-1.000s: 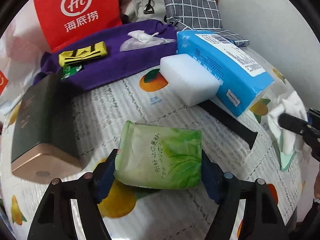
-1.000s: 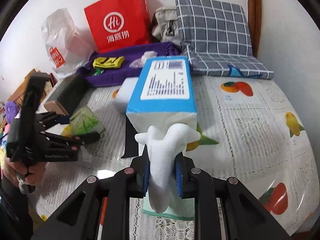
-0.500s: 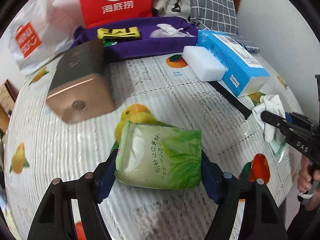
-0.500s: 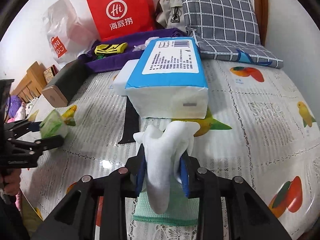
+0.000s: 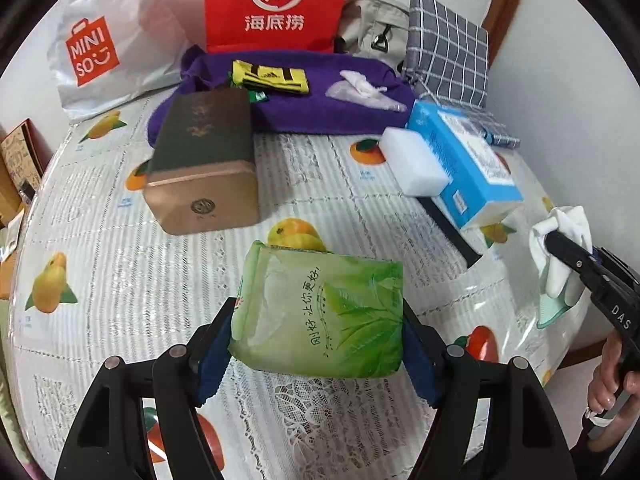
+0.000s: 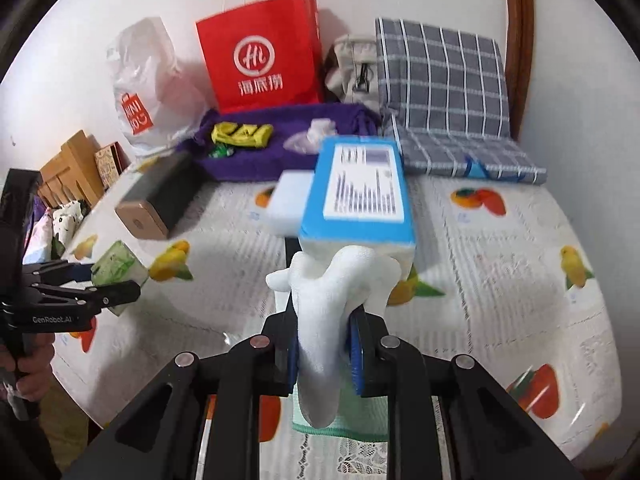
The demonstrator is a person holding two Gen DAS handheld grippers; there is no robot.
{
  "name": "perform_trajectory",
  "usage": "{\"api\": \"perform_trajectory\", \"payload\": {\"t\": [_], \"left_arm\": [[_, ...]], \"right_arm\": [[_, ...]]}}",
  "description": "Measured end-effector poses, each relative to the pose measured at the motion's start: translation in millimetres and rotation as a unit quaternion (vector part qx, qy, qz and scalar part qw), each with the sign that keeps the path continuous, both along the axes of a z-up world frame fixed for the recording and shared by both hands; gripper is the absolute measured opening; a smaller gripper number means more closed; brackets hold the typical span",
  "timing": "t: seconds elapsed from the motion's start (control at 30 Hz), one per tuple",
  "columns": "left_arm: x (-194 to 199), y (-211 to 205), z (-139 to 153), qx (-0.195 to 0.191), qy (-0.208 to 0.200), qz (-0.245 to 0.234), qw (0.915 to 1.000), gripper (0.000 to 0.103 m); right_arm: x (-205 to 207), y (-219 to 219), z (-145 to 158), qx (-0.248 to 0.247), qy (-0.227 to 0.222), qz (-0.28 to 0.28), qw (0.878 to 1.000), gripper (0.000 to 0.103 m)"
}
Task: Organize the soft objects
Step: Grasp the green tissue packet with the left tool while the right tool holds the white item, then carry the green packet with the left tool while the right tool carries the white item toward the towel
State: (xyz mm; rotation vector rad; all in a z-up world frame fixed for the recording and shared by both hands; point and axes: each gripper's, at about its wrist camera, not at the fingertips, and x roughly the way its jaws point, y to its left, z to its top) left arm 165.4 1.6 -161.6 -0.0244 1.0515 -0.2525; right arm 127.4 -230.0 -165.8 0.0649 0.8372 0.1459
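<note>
Fruit-printed lace cloth under clear plastic covers the table (image 5: pixel 320 184), and it fills most of both views. Your left gripper (image 5: pixel 316 354) is clamped on a soft green tissue pack with a leaf print (image 5: pixel 320 312), blue pads pressing both its short ends, low in the centre of the left wrist view and clear of the cloth. In the right wrist view that same green pack (image 6: pixel 116 268) shows at the left edge, between black fingers.

Your right gripper (image 6: pixel 324 354) is squeezed on a white cloth glove (image 6: pixel 324 320), jaws close together with the fabric bulging above them; a pale green cuff hangs beneath. From the left wrist view you see the glove (image 5: pixel 560 248) at the right edge.

Up the table: a dark green box with a gold end (image 5: pixel 204 168) left of centre, a white foam block (image 5: pixel 412 164) touching a blue-and-white tissue pack (image 5: pixel 464 160) at the right. Behind them a purple towel (image 5: pixel 288 112) carries a yellow-and-black band (image 5: pixel 272 76) and a clear bag of white tissue (image 5: pixel 360 88). Along the wall stand a red paper bag (image 5: pixel 276 4), a white plastic shopping bag (image 5: pixel 104 44) and a grey checked cushion (image 5: pixel 448 44).
</note>
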Motion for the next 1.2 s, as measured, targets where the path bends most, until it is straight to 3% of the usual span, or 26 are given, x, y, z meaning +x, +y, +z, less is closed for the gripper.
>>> {"api": "perform_trajectory", "payload": {"t": [0.6, 0.93, 1.2], "left_arm": [[29, 10, 57, 0.014, -0.041, 0.028, 0.9987, 0.073], [50, 14, 83, 0.008, -0.078, 0.030, 0.9965, 0.073], [71, 22, 90, -0.002, -0.079, 0.050, 0.9956, 0.073]], "right_arm": [[25, -4, 71, 0.058, -0.044, 0.022, 0.997, 0.020], [54, -5, 82, 0.049, -0.039, 0.028, 0.998, 0.020], [80, -6, 84, 0.057, -0.031, 0.032, 0.997, 0.022]]}}
